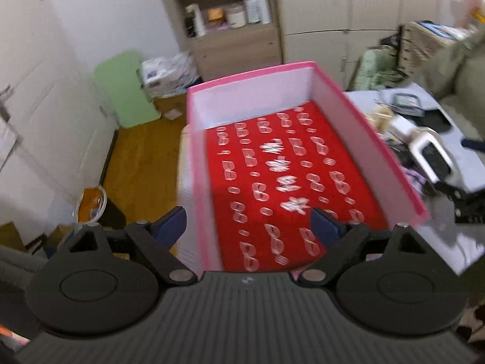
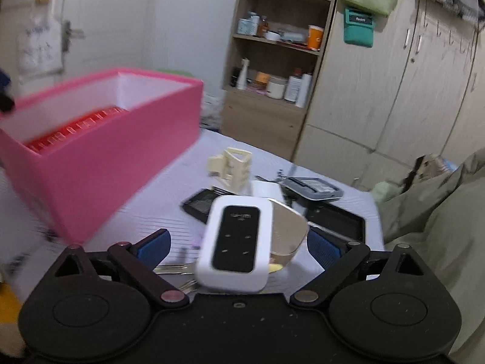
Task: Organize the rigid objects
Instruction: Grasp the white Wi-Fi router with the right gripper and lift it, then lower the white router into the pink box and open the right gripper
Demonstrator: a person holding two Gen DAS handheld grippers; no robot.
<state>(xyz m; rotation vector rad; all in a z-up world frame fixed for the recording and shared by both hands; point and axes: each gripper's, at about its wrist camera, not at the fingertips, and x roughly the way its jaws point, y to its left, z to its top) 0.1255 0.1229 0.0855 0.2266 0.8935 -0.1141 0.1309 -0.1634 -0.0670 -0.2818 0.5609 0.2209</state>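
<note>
Left gripper [image 1: 247, 223] astride red-lined pink box [image 1: 360, 127]

Black ribbed left gripper [image 1: 247, 227], blue-padded fingers [image 1: 171, 226], silver pivot screws

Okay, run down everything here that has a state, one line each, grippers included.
pink box: lid off, open, only a red patterned liner visible inside.
white device: between the right gripper's fingers, pads not touching it.
left gripper: open, straddling the box's left wall.
right gripper: open, around the white device.
</note>
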